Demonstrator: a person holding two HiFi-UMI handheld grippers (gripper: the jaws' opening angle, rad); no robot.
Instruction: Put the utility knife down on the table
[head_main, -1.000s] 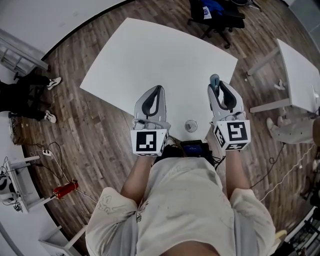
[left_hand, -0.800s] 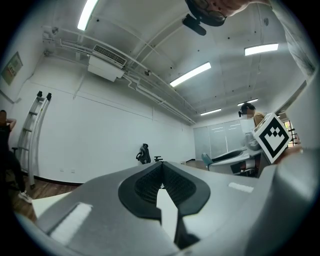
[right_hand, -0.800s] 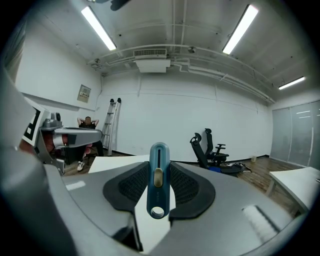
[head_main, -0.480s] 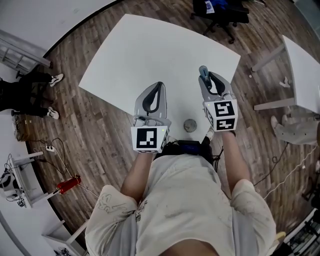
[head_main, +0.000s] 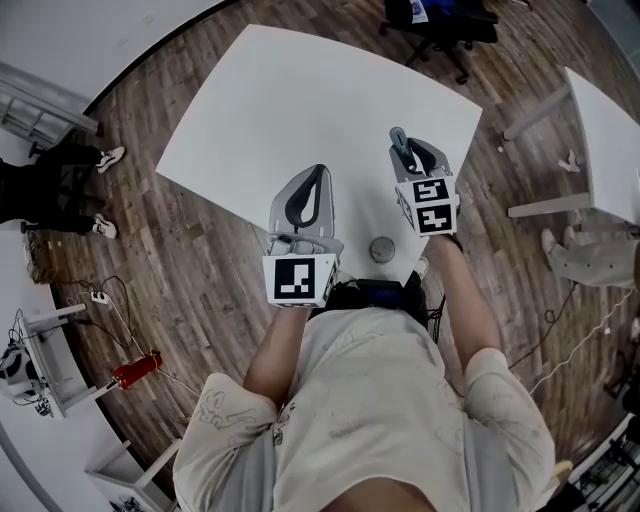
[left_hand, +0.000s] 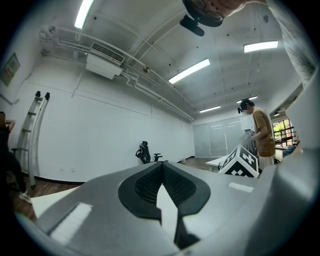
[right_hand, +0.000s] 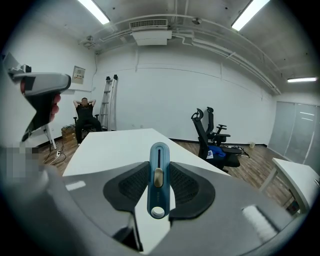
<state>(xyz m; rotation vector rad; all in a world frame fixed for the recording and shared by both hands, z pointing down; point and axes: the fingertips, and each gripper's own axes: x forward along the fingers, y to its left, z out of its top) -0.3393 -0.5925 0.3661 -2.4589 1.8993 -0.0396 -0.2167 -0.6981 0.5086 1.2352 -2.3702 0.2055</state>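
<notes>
The right gripper (right_hand: 159, 166) pinches the utility knife (right_hand: 159, 186) between its two dark ribbed pads. The knife is a slim blue one with a long slot, a pale slider button and a round hole at its near end. It lies along the line of the jaws, and its far end juts past their tips. In the head view this gripper (head_main: 404, 146) hangs over the right part of the white table (head_main: 290, 110) with the knife's blue tip (head_main: 398, 137) pointing away from the person. No view shows whether the knife touches the tabletop. The left gripper (left_hand: 162, 167) has its jaws pressed together at the tips with nothing between them. In the head view it (head_main: 317, 176) sits over the near edge of the table, just beside the right one, both pointing the same way. A small round object (head_main: 381, 249) rests on the table near the edge, between the two marker cubes, and a black device (head_main: 378, 296) sits at the edge close to the person's body. Beyond the far corner stands a black office chair (right_hand: 212, 134) on the wooden floor (head_main: 200, 260), and a ladder (right_hand: 107, 102) leans on the white wall. A second white table (head_main: 598, 140) stands off to the right.
</notes>
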